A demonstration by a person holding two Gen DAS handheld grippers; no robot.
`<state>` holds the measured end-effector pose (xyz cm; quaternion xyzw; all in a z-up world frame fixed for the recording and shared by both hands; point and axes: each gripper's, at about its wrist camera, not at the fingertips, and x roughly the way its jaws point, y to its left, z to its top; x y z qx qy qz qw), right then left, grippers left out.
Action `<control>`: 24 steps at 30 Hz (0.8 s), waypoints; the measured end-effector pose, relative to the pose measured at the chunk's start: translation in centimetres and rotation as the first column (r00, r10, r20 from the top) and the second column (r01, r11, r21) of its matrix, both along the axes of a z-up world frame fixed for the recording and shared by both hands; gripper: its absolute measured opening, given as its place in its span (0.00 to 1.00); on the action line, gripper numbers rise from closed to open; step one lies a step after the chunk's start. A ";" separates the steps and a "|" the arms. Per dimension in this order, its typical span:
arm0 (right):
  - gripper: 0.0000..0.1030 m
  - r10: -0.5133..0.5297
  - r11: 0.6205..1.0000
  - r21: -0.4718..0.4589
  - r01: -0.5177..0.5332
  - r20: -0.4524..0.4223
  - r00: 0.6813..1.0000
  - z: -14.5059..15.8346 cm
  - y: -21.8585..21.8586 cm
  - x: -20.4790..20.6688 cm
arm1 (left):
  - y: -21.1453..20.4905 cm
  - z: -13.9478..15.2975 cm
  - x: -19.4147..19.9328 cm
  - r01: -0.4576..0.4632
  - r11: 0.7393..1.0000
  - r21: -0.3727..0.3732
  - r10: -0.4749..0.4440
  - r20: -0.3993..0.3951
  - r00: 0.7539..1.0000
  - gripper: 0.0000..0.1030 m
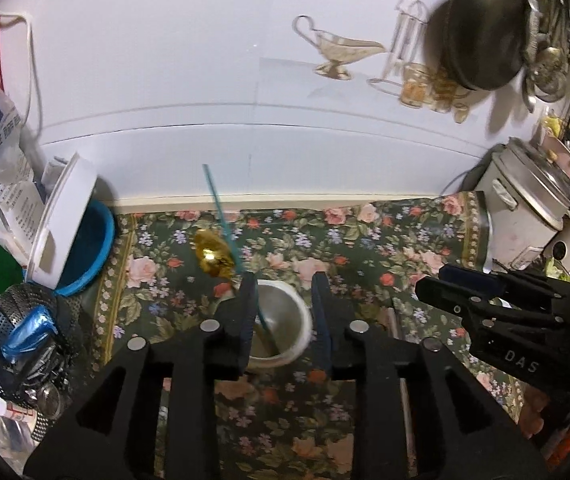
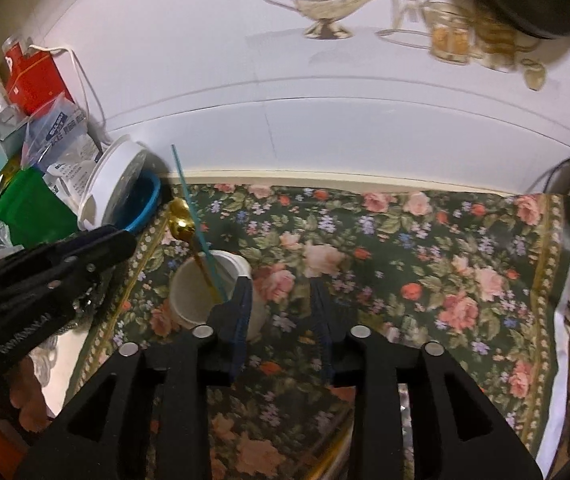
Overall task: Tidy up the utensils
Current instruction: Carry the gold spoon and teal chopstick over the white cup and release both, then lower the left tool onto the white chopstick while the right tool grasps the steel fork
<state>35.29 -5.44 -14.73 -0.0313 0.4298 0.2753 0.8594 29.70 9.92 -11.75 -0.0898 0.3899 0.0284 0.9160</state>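
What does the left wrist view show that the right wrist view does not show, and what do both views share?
Only the left wrist view shows the dark hanging pan whole, the rice cooker and a perforated black strainer. Only the right wrist view shows the red box whole. Both share the white cup holding a gold spoon and a teal stick, on the floral cloth.

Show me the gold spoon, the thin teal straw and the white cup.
gold spoon (image 1: 212, 255), left wrist view, on its shiny bowl.
thin teal straw (image 1: 215, 196), left wrist view, on its upper shaft.
white cup (image 2: 189, 280), right wrist view, on its inner wall.
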 end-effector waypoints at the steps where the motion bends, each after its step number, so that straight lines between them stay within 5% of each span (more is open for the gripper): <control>1: 0.32 -0.004 1.000 0.000 0.004 0.002 1.000 0.0 -0.6 -0.1 | -0.7 0.0 0.0 0.006 1.000 0.003 -0.006 -0.002 1.000 0.29; 10: 0.32 -0.049 0.998 -0.028 0.048 -0.021 0.999 -1.5 -5.7 -0.4 | -5.9 -3.1 0.5 0.061 0.998 -0.010 -0.062 -0.082 0.995 0.30; 24: 0.32 -0.147 0.987 -0.109 0.122 -0.264 0.953 -11.5 -11.1 1.2 | -10.4 -11.6 1.2 0.083 0.995 -0.050 -0.094 -0.288 0.953 0.30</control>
